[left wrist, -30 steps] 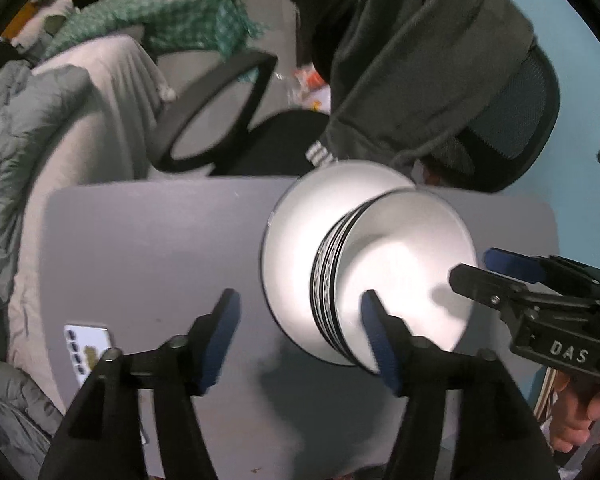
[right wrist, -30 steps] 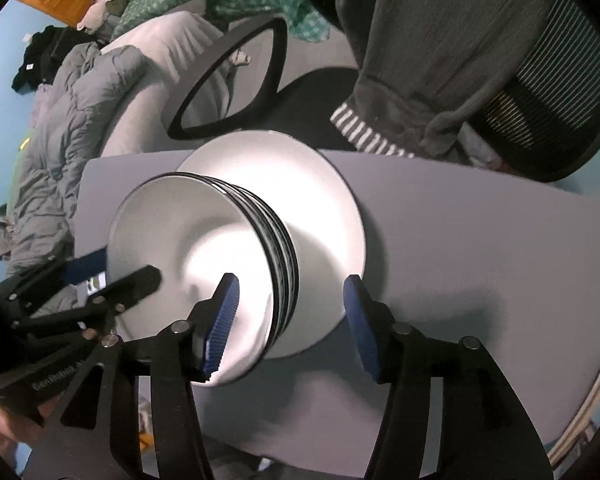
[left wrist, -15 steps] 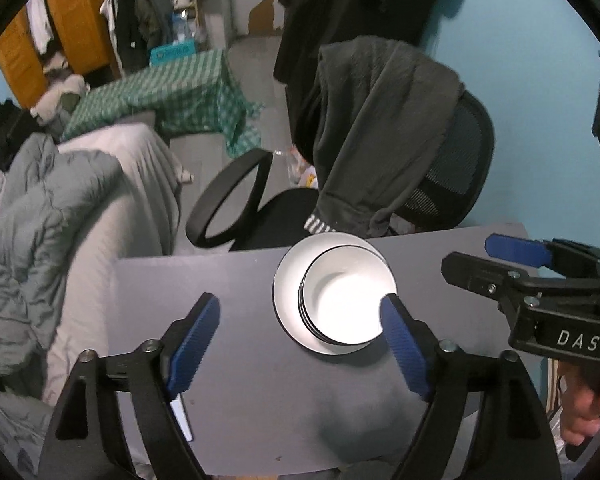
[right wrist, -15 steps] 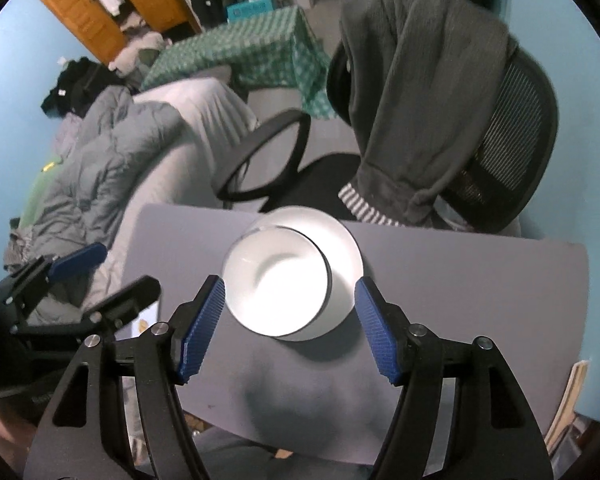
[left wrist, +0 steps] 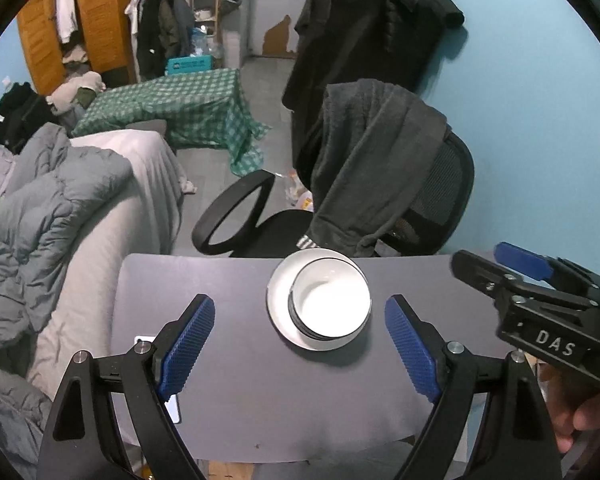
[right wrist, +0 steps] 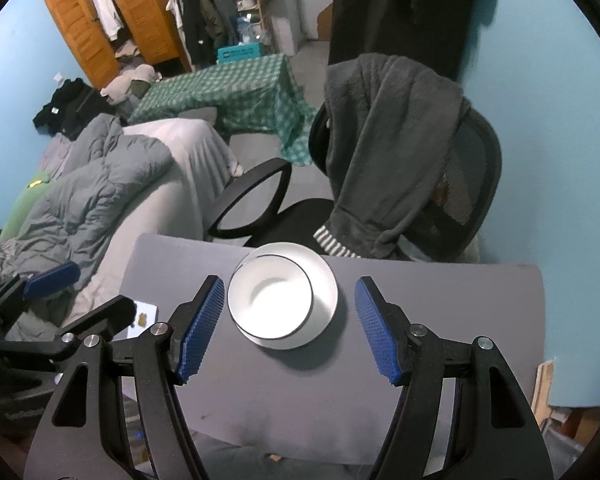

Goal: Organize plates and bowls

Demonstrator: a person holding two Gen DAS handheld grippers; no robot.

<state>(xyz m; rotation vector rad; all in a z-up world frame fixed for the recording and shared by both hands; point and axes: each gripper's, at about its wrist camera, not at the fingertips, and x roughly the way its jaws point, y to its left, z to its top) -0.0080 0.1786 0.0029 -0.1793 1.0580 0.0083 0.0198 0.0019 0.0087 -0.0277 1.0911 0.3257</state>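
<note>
Both dishes in view sit gathered in one stack near the far edge of the grey table (left wrist: 228, 420): a stack of white bowls with dark rims (left wrist: 329, 303) rests on a white round plate with a thin dark edge (left wrist: 277, 302). No other plate or bowl shows on the tabletop, so the sorting looks finished, or nearly so. The bowls sit off-centre on the plate, toward its right side in the left wrist view. Dark bands at the stack's side suggest several bowls nested together; how many, I cannot tell. The inside of the top bowl is plain, glossy and empty. The left gripper (left wrist: 300, 354) hangs above the table with jaws wide apart and nothing between them; the right gripper (right wrist: 290, 330) is likewise parted and empty.
</note>
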